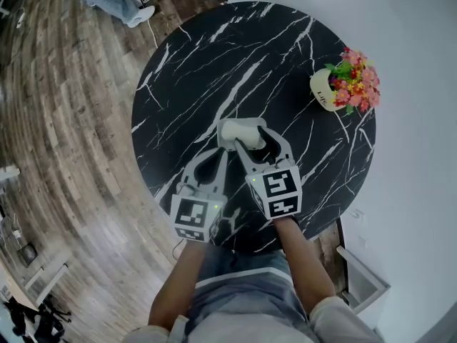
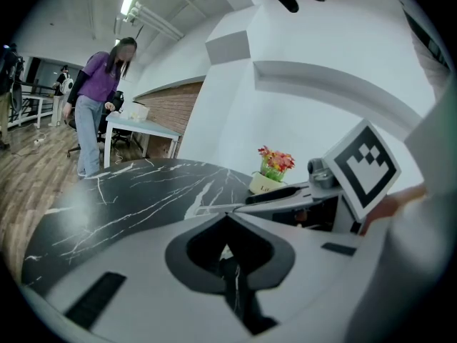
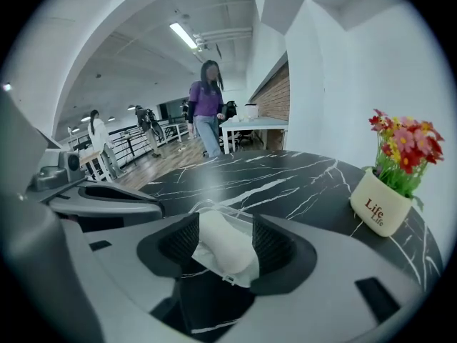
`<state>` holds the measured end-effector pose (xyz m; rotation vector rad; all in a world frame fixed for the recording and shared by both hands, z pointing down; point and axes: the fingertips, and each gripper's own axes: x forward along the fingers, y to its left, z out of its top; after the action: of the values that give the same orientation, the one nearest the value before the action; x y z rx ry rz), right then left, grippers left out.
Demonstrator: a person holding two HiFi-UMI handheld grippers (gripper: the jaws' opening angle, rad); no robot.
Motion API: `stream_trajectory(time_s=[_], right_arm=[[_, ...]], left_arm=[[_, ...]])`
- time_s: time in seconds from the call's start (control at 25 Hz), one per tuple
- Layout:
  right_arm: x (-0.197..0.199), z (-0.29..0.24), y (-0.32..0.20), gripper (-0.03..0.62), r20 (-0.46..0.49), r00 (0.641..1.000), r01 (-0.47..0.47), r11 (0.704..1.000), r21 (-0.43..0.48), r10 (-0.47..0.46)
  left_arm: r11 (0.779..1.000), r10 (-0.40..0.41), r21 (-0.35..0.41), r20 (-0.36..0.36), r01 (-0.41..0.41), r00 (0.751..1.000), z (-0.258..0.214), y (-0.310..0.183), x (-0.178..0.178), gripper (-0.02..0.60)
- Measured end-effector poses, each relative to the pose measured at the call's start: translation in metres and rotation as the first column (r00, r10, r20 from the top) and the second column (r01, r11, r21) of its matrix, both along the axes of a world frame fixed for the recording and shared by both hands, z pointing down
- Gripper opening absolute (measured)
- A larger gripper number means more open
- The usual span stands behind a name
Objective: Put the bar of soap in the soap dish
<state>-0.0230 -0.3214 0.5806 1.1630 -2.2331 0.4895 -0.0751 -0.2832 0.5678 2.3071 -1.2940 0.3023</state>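
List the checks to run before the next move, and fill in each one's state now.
1. Soap lies in the dish: ok, the white bar rests inside the clear dish.
2. Right gripper released: ok, its fingers stand apart with the soap between them.
3. Fingers free of the soap's sides: cannot tell, both stand close to it.
4. Left gripper shut and empty: ok.
5. Left gripper away from the dish: cannot tell, in the head view its tip lies close beside it.
6. Flower pot out of the way: ok, it stands apart near the table edge.
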Motion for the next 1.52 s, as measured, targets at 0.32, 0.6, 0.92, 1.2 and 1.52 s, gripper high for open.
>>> stream_trajectory(time_s=[0.32,0.6,0.92,1.2,1.52], right_arm=[[0.0,-0.001,0.011,0.229,0.002,1.0,-0.009,1.0,-0.002,0.009],[0.003,-0.037,0.02,0.126,0.109,0.993,-0.059,0.994,0.094,0.048],[0.005,-0.093,0.044,0.037,0.159,0.987,-0.071,0.973,0.221,0.036],[0.006,-0.161,0.074,0.029,0.197,0.98,-0.087,0.943,0.32,0.023],[0.01,-0.235,0.112,0.018,0.249,0.968,-0.14,0.902,0.408,0.038]], left_arm=[[1.0,0.011,0.013,0.002,-0.011,1.0,-0.006,0.002,0.003,0.002],[0.999,0.018,0.026,0.003,-0.018,1.0,-0.02,0.007,0.0,0.002],[0.993,0.012,0.118,-0.022,-0.009,1.0,-0.075,0.019,-0.006,0.002],[0.975,0.053,0.22,-0.039,-0.043,0.998,-0.14,0.034,-0.001,0.002],[0.945,0.141,0.302,-0.038,-0.123,0.989,-0.206,0.066,0.014,0.002]])
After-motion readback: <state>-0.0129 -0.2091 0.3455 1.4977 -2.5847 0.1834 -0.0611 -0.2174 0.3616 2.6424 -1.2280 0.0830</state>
